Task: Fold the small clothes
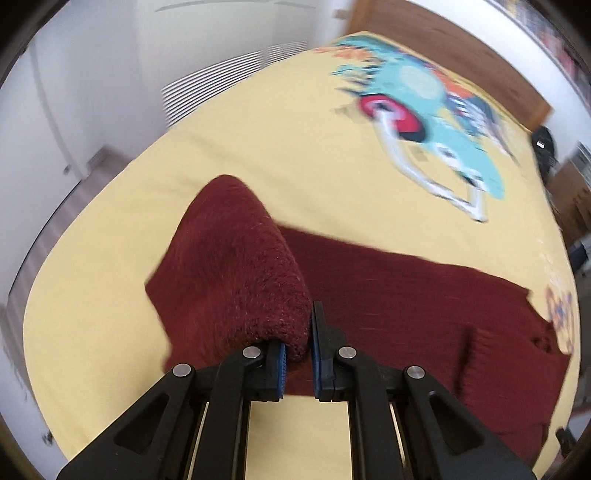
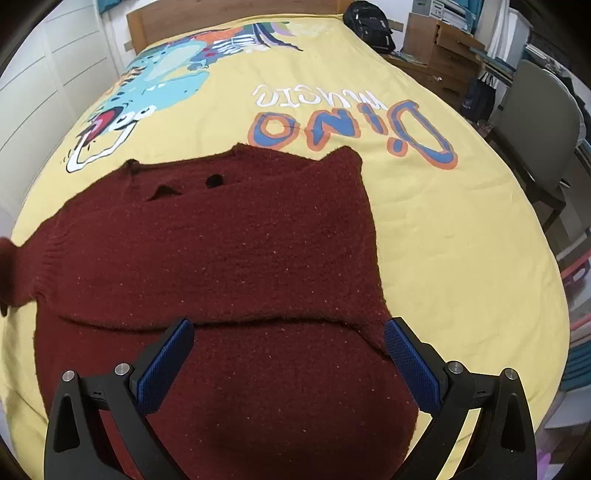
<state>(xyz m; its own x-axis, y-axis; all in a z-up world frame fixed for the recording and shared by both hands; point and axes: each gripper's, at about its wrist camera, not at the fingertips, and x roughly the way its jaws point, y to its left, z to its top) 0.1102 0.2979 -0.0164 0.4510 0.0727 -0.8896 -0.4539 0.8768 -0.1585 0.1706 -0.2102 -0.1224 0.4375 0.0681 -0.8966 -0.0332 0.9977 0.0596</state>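
In the left wrist view, the left gripper [image 1: 298, 354] sits at the lower centre of the frame with its jaws drawn close together, clenched on a thick fold of the maroon sweater [image 1: 388, 306]. The pinched part, which looks like a sleeve [image 1: 236, 273], rises as a fuzzy hump up and to the left of the fingers, lifted off the yellow bedspread [image 1: 258, 147]. The rest of the knit lies flat across the lower right of the frame, reaching the right edge. A blurred teal dinosaur print [image 1: 436, 107] fills the upper right of the bedspread, with a wooden headboard [image 1: 443, 48] behind it and a white wall at the upper left.

In the right wrist view, the right gripper [image 2: 288, 354] is at the bottom centre, its blue-padded fingers [image 2: 166, 365] spread wide apart, released and holding nothing. The sweater [image 2: 221, 251] covers the middle and lower frame, spread on the bedspread [image 2: 461, 229], with a horizontal fold edge running between the two fingertips. Its neckline lies toward the upper centre. Beyond it the orange and blue lettering [image 2: 351, 129] reads upside down. A black bag [image 2: 369, 24] sits at the top, and a grey chair [image 2: 535, 122] stands at the upper right.
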